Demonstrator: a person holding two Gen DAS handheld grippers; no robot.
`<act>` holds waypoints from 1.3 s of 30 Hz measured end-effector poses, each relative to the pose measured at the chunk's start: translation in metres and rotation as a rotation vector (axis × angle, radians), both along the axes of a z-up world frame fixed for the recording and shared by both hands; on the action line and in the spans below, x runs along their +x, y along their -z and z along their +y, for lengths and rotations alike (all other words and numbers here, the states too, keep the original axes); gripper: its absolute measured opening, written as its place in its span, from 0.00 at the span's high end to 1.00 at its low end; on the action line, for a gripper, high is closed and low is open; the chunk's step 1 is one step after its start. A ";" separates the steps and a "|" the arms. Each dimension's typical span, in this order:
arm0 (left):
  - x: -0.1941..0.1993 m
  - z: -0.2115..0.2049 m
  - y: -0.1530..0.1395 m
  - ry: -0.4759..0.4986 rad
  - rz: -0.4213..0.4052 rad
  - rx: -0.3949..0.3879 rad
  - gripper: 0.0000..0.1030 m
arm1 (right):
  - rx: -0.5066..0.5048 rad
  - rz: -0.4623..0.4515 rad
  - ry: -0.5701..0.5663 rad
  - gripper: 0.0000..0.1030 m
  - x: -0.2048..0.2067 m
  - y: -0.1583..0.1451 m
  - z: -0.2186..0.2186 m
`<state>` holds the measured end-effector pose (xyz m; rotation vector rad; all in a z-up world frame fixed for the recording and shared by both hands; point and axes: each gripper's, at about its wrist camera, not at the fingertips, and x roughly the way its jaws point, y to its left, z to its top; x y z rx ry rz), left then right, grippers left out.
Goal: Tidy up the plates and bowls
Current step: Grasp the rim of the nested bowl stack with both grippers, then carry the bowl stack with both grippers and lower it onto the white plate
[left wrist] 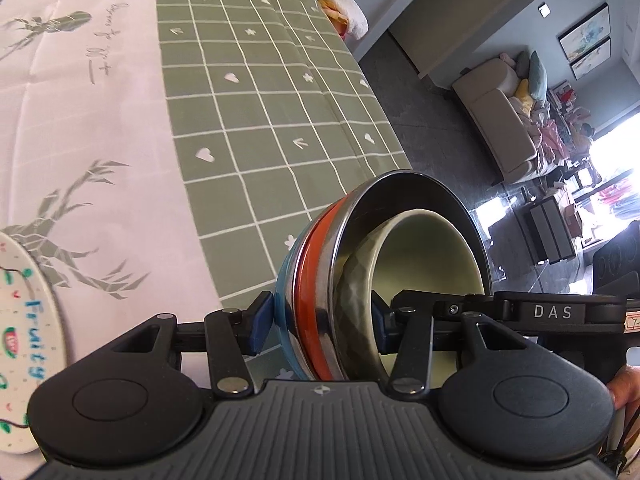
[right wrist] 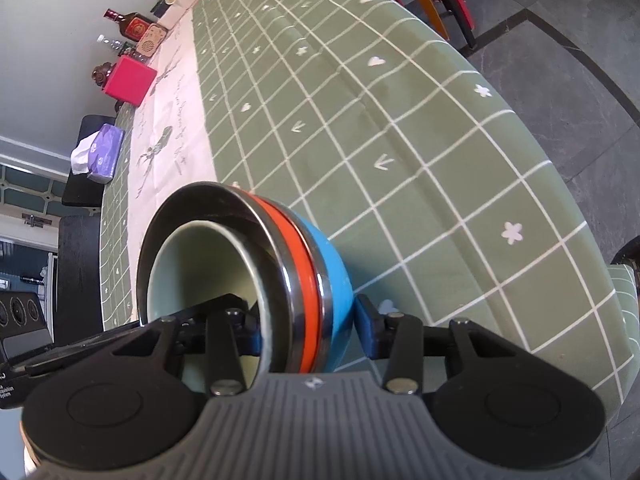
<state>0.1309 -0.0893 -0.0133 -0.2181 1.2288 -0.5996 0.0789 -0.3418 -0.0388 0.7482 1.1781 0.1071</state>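
A nested stack of bowls [left wrist: 320,292] is held between both grippers: a blue bowl outermost, an orange-banded steel bowl inside it, and a pale green ceramic bowl [left wrist: 432,256] innermost. My left gripper [left wrist: 320,320] is shut on the stack's rim, one finger outside the blue wall, one inside the green bowl. In the right wrist view the same stack [right wrist: 316,280] is gripped by my right gripper [right wrist: 308,328] on the opposite rim, with the green bowl [right wrist: 200,264] inside. A white "Fruity" plate [left wrist: 24,340] lies on the table at the left.
The table has a green checked cloth [right wrist: 400,140] with a pink runner [left wrist: 80,120]. At the far end stand a pink box [right wrist: 130,80], bottles [right wrist: 132,24] and a tissue pack [right wrist: 100,152]. The right gripper's arm [left wrist: 560,312] shows opposite. Floor and sofa [left wrist: 496,120] lie beyond the edge.
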 end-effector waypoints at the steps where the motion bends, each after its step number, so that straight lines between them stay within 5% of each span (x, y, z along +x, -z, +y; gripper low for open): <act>1: 0.000 0.006 -0.003 -0.009 -0.001 -0.001 0.47 | -0.001 -0.005 -0.008 0.59 0.001 -0.003 0.005; 12: -0.013 0.098 -0.039 -0.158 -0.050 0.040 0.48 | 0.042 -0.056 -0.150 0.59 0.028 -0.030 0.096; 25: -0.017 0.211 -0.026 -0.366 0.003 0.054 0.48 | 0.058 -0.013 -0.327 0.59 0.071 -0.017 0.221; 39: -0.006 0.241 0.003 -0.418 0.088 0.011 0.48 | 0.006 0.056 -0.353 0.60 0.092 0.001 0.250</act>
